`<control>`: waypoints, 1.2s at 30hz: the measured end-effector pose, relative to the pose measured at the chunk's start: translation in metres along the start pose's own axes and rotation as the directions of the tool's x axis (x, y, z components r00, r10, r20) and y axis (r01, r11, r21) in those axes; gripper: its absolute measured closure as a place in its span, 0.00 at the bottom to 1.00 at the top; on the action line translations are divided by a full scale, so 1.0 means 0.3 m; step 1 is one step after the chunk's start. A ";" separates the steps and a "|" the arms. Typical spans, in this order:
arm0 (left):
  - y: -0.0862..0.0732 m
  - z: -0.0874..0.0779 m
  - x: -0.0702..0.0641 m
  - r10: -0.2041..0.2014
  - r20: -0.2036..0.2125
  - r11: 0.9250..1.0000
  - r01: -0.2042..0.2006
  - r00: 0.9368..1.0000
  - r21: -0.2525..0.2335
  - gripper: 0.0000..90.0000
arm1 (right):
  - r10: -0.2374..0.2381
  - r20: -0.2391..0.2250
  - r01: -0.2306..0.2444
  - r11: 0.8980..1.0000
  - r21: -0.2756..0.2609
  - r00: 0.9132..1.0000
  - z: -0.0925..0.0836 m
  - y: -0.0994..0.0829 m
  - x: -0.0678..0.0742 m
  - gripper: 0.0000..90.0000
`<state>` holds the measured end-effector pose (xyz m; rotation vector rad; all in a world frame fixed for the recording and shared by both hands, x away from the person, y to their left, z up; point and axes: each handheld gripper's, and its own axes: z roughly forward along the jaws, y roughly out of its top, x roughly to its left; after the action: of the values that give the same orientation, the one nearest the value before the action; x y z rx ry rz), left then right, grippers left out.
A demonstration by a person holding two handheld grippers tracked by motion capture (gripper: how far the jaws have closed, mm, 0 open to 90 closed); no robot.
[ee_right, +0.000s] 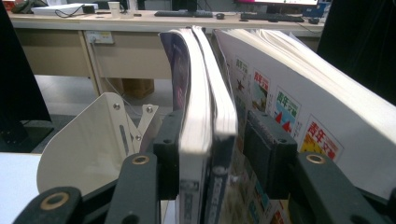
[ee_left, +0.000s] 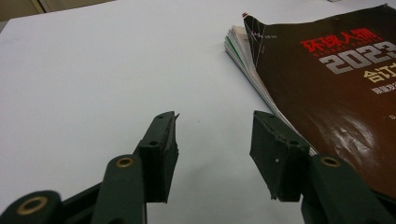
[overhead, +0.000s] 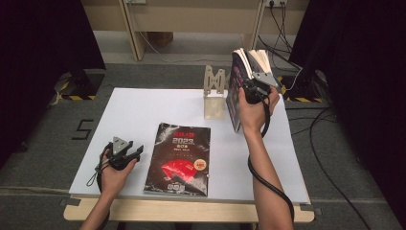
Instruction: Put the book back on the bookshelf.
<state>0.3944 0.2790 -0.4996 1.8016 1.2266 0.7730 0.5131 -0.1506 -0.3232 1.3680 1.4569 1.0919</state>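
Two upright books (ee_right: 205,116) between right tongs (ee_right: 212,144)

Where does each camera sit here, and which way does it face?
High view: above the person's side, looking forward and down on the white table; both forearms, left gripper and right gripper show.
Left gripper view: on the left gripper, looking low across the table past its open jaws.
Right gripper view: on the right gripper, facing the upright books between its jaws.
Shared: the flat dark magazine in the high and left gripper views; the bookend in the high and right gripper views.
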 end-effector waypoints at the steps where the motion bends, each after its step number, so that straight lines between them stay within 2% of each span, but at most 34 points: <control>1: 0.000 0.000 0.000 0.000 0.000 1.000 0.000 1.000 0.000 0.56 | 0.000 -0.002 0.000 1.000 0.001 1.000 -0.004 -0.003 -0.001 0.65; 18: 0.000 -0.002 0.002 -0.003 0.000 1.000 0.003 1.000 0.000 0.56 | -0.007 -0.018 0.007 1.000 0.012 1.000 -0.078 -0.045 -0.019 0.64; 36: 0.000 -0.002 0.001 -0.004 -0.001 1.000 0.004 1.000 0.000 0.56 | -0.017 -0.037 0.018 0.999 0.034 0.999 -0.101 -0.082 -0.025 0.64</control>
<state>0.3941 0.2794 -0.4994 1.7985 1.2298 0.7721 0.4777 -0.1601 -0.3385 1.3630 1.5183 1.0903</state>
